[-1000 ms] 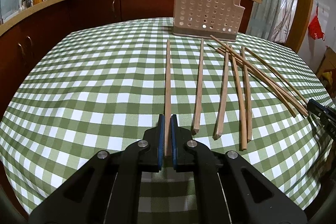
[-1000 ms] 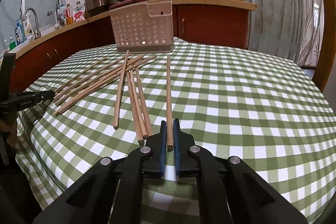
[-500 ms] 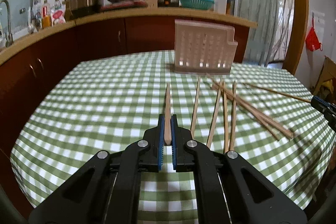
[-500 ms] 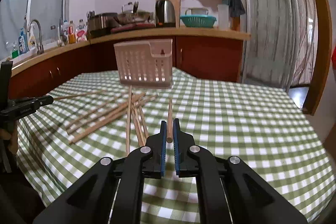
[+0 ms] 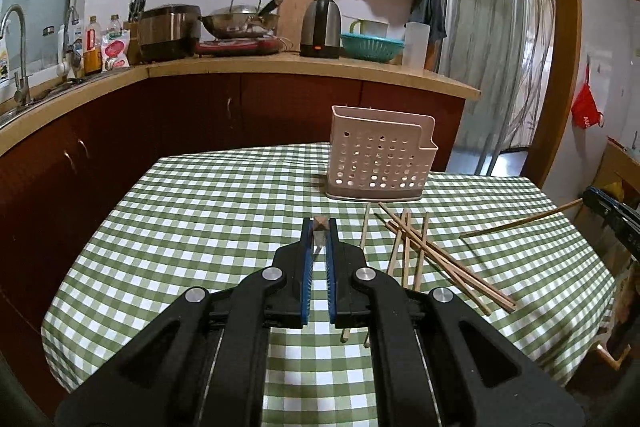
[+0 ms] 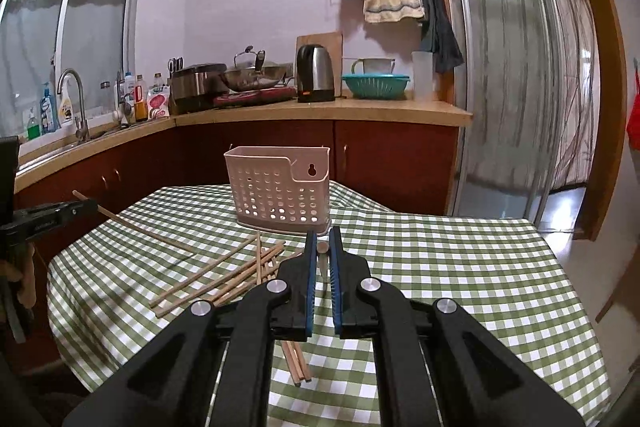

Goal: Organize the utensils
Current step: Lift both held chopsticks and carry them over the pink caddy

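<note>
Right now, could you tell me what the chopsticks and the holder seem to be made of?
Chopsticks: apparently bare wood or bamboo; tan, matte, unpainted. Holder: likely moulded plastic; pale pink, smooth, evenly punched holes.

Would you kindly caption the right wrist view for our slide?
Right tool holds one chopstick end-on toward the perforated holder; loose chopsticks lie on the checkered table.
</note>
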The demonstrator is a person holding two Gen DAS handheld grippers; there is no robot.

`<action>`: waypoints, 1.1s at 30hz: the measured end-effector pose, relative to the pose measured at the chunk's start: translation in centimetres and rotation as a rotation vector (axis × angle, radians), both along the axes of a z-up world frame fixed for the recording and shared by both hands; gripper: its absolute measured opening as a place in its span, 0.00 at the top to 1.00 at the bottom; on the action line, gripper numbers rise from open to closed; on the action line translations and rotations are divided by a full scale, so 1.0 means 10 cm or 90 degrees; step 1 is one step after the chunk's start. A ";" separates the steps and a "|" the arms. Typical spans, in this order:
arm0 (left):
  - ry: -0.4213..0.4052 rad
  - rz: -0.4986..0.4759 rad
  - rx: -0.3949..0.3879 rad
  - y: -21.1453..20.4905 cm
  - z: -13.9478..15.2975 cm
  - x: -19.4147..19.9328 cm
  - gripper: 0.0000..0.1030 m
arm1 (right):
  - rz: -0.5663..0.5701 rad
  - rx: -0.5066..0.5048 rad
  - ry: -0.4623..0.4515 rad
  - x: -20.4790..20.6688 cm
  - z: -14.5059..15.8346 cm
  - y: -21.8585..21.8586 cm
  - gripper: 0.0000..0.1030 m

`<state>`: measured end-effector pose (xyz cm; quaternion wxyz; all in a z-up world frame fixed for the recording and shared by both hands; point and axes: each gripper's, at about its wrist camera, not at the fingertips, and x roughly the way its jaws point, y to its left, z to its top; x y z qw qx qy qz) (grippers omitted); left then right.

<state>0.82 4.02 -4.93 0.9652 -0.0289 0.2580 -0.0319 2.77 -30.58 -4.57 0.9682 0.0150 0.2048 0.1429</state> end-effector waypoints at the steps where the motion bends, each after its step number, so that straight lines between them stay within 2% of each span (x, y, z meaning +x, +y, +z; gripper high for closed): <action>1: 0.006 -0.002 -0.004 0.01 0.02 0.01 0.94 | 0.001 -0.001 0.006 0.03 0.03 0.01 0.93; 4: 0.022 -0.006 -0.018 0.04 0.08 0.10 0.94 | 0.004 -0.007 0.019 0.12 0.08 0.02 0.93; 12: 0.029 -0.008 -0.004 0.09 0.17 0.30 0.94 | 0.012 -0.004 0.027 0.38 0.23 0.01 0.93; 21: 0.031 -0.013 -0.005 0.13 0.25 0.54 0.94 | 0.010 0.014 0.002 0.67 0.30 0.03 0.93; 33: 0.003 -0.033 -0.006 0.09 0.44 0.77 0.94 | -0.007 0.029 -0.034 0.85 0.41 0.06 0.93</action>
